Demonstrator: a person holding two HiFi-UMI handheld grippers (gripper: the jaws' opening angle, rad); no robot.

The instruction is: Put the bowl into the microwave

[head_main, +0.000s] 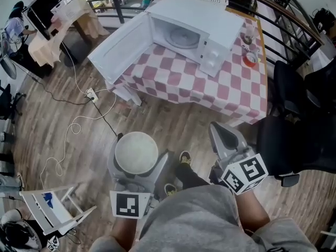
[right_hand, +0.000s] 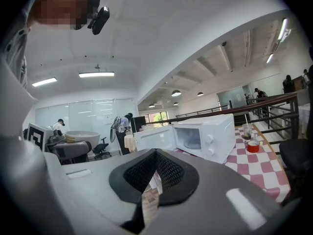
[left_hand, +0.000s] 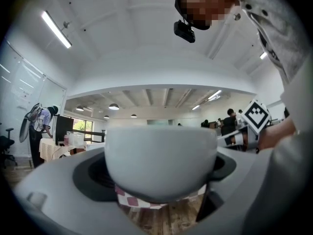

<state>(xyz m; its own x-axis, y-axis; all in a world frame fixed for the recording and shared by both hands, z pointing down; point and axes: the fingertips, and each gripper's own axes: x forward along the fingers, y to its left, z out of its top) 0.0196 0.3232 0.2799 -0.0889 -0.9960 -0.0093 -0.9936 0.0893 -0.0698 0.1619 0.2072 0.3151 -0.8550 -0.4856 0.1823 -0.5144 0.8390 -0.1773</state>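
A white bowl (head_main: 136, 151) sits between the jaws of my left gripper (head_main: 137, 157), which is shut on it, low over the wooden floor in front of the person's legs. In the left gripper view the bowl (left_hand: 161, 158) fills the middle, clamped by the grey jaws of the left gripper (left_hand: 161, 192). The white microwave (head_main: 195, 31) stands on the checked table (head_main: 210, 88) ahead, its door (head_main: 123, 45) swung wide to the left and the turntable visible inside. My right gripper (head_main: 222, 136) is shut and holds nothing. The right gripper (right_hand: 154, 182) view shows the microwave (right_hand: 205, 137) at mid distance.
A red cup (head_main: 251, 60) and a glass (head_main: 247, 35) stand on the table right of the microwave. A black chair (head_main: 294, 135) is close on the right. A cable with a power strip (head_main: 92, 94) lies on the floor at left, and a white stool (head_main: 52, 208) at lower left.
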